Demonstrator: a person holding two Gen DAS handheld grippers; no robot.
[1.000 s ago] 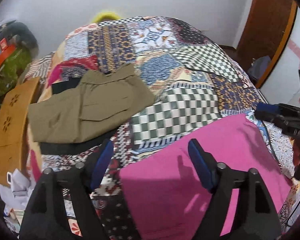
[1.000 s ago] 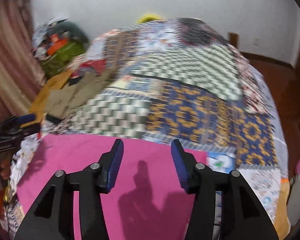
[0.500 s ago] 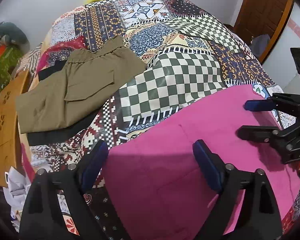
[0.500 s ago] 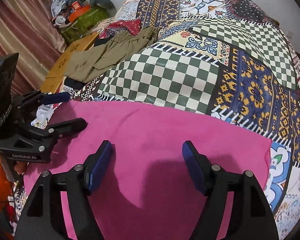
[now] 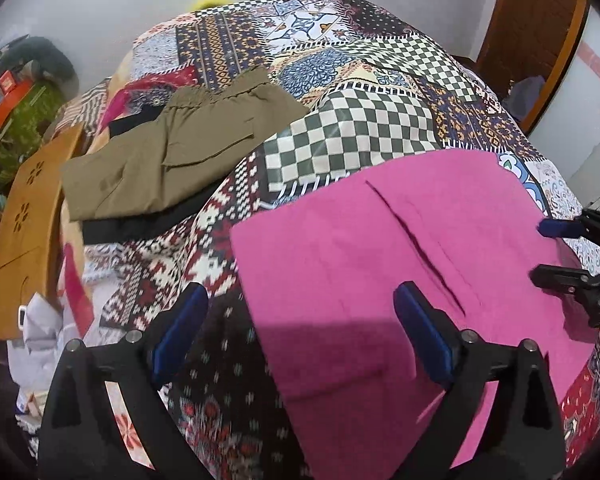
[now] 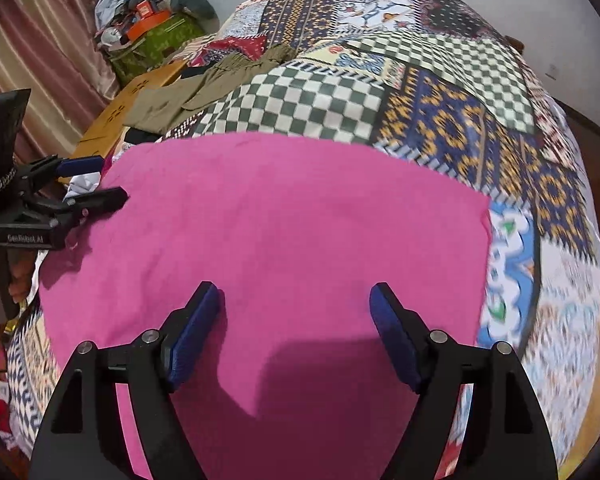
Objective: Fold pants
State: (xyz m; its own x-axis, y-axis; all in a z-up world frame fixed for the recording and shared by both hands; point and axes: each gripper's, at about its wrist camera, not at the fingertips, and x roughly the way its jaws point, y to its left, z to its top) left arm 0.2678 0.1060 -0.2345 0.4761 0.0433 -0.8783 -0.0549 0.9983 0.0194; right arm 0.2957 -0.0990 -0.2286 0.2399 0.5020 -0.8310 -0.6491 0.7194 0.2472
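- Pink pants (image 5: 380, 248) lie flat on the patchwork bed (image 5: 364, 128), between both tongs; folding looks not yet begun.
- Left tongs (image 5: 300, 336) and right tongs (image 6: 296, 328) are opening, gripping nothing; next, each probably needs an edge to pinch.

The pink pants (image 6: 284, 232) lie flat on the patchwork bedspread (image 6: 440, 120) of the bed, taken here as the reference point. Right claw (image 6: 296, 328) hangs above the near part of the pants, jaws opening, with nothing gripped; pink cloth shows in the gap between the blue pads (image 6: 194, 334). Left claw (image 6: 96, 182) stands at the left edge of the pants, fingers apart. Beyond the pants, toward the far left, lie folded olive pants (image 6: 188, 94). Left of those sits a tan cardboard piece (image 6: 128, 100), with a green bag (image 6: 156, 44) further back.
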